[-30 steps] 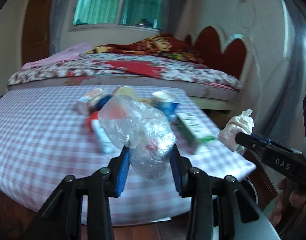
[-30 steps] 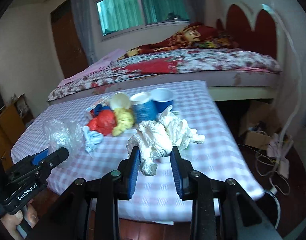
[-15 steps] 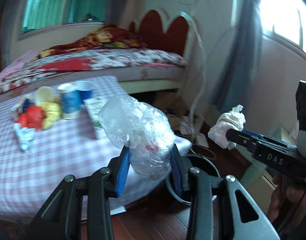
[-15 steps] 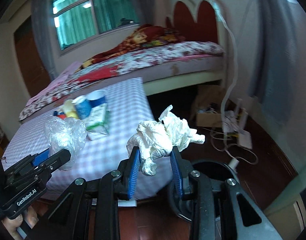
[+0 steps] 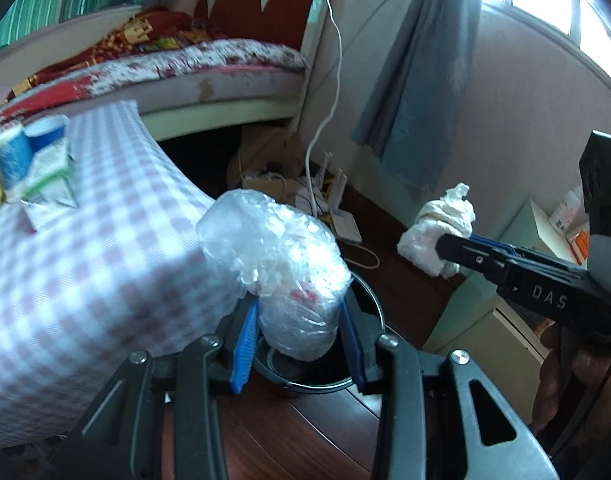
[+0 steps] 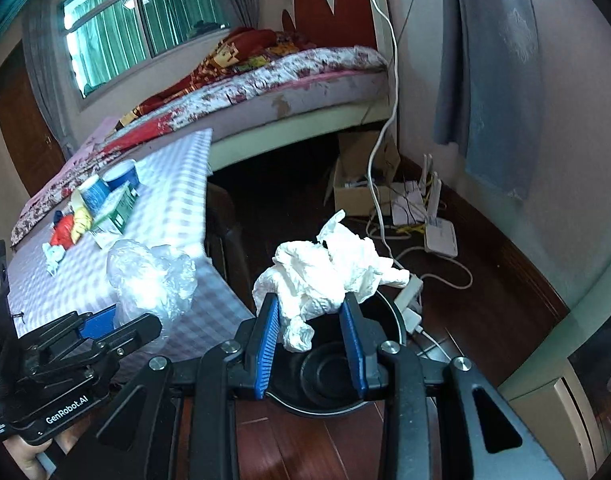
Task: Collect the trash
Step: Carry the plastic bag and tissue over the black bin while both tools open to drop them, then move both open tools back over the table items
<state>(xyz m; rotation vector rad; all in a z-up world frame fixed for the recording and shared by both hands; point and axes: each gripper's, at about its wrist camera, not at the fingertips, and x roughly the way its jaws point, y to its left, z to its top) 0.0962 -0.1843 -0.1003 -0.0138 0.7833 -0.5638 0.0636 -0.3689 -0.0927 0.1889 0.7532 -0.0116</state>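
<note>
The left tool is clenched on a crumpled clear plastic bag, held above the black bin on the wooden floor beside the checked worktop. The right tool grasps a wad of white tissue over the same bin. Cups, a carton and other scraps lie on the worktop.

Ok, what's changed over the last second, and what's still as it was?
Both grippers swung away from the checked table toward the black bin on the floor, which now sits just under the left gripper and right gripper. Nothing was released: the left still clamps the crumpled plastic bag, the right the white tissue wad. The cups and cartons on the table stayed put.
</note>
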